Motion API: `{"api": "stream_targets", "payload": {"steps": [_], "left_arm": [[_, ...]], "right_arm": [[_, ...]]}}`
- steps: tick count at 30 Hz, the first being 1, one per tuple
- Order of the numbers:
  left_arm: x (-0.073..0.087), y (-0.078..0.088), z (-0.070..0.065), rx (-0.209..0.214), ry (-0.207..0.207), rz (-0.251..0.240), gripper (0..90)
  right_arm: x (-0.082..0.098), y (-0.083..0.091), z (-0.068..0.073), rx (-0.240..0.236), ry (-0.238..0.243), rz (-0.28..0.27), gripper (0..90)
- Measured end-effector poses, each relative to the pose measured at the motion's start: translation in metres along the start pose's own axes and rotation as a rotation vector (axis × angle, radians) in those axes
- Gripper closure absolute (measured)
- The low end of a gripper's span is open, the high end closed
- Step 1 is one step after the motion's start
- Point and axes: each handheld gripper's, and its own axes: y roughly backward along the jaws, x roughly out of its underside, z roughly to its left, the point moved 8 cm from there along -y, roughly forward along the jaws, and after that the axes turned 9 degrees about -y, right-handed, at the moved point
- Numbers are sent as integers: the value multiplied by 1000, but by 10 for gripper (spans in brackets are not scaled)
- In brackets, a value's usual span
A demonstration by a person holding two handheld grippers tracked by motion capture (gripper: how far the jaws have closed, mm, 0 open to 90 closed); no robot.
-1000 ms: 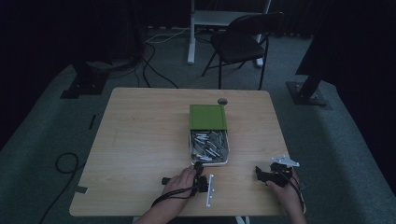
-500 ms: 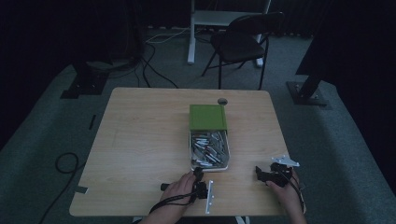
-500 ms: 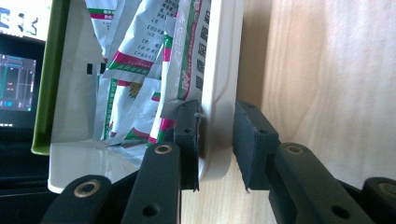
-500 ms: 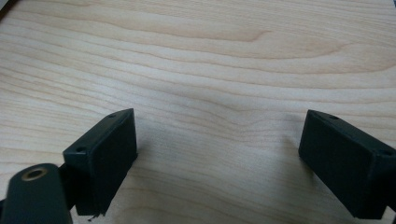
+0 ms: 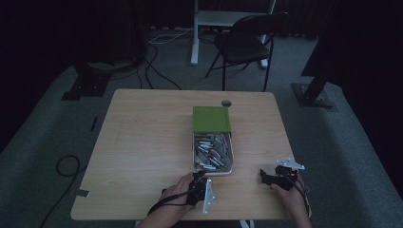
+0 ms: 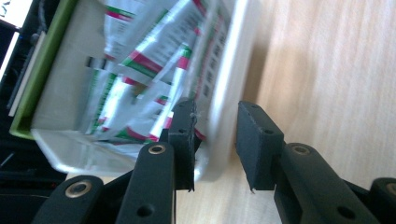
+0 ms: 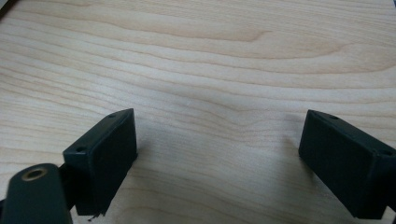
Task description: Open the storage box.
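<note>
**Left jaws straddle the tray wall; right jaws gape over bare wood**

Jaws of the left gripper (image 6: 215, 135) stand a narrow gap apart, and the near wall of a white tray (image 6: 224, 93) passes through that gap: one black pad sits inside the tray against the sachets, the other outside over the wood. Whether the pads actually press the wall cannot be told, as the tray is blurred in the left gripper view. Foil sachets (image 6: 154, 65) printed in green, red and white fill the tray, lying loosely on top of each other. A green lid (image 6: 39, 74) runs along the tray's far side in that view.

Jaws of the right gripper (image 7: 219, 158) are spread wide with nothing between them, just above the pale wooden table (image 7: 201, 60), where they cast soft shadows.

From the high view, the left gripper (image 5: 198, 186) sits at the near end of the tray (image 5: 212, 172), held by a hand coming in from the bottom edge. The green lid (image 5: 211, 119) lies at the tray's far end, touching it, near the middle of the table (image 5: 142, 142). The right gripper (image 5: 268, 176) rests well apart to the right, near the table's front edge. A dark folding chair (image 5: 247, 40) stands on the floor beyond the table.
</note>
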Motion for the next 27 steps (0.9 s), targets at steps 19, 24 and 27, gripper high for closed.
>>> {"api": "stream_targets", "payload": {"steps": [19,24,27], "left_arm": [[30,25,12,109,285,-112,690],[49,27,16,106,356,-107,672],[60,27,18,106,409,-105,671]], "right_arm": [[0,0,0,0,-1,-1,110],[0,0,0,0,0,-1,110],[0,0,0,0,1,-2,110]]}}
